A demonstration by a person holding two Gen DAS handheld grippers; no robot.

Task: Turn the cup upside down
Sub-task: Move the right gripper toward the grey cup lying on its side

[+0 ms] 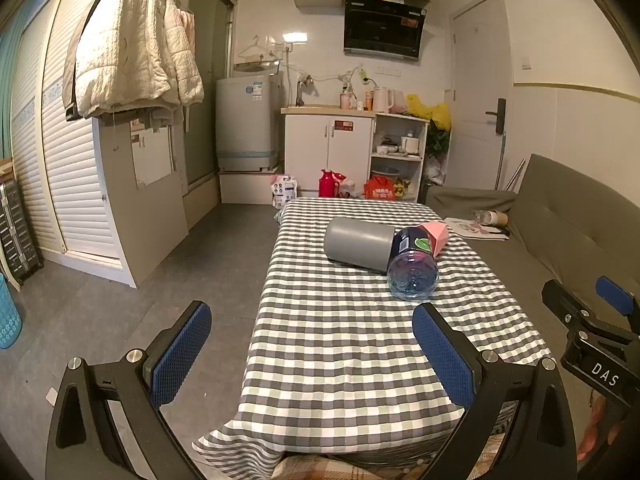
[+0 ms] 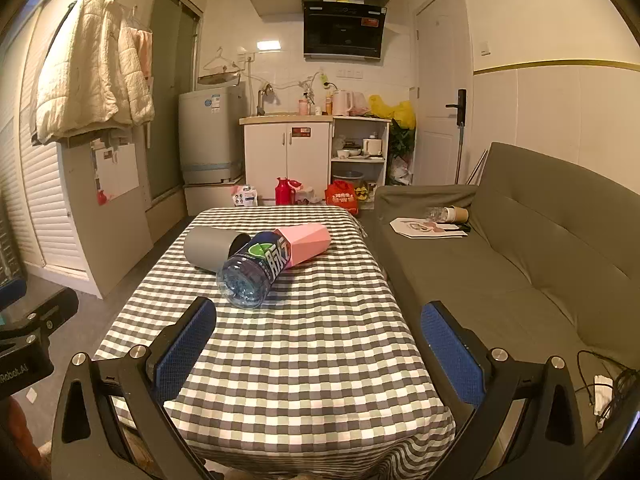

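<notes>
Your grey cup [image 1: 358, 245] lies on its side toward the far end of the checked table [image 1: 344, 352], long axis running across your view, closed base to the left, open mouth to the right. That mouth is touching or just beside the blue bottle [image 2: 252, 276], which also lies on its side with its bottom facing you; a pink carton [image 2: 306, 246] lies just behind the bottle. Both grippers hover over the near table edge, well short of the cup. Your left gripper [image 1: 312, 354] has its pads spread wide and holds nothing; same for your right gripper [image 2: 318, 350]. From the right wrist view the cup sits left of centre, partly hidden by the bottle; from the left wrist view it is roughly ahead and unobstructed on its base side. I judge the left hand better placed: come in from the base end, jaws across the barrel.
</notes>
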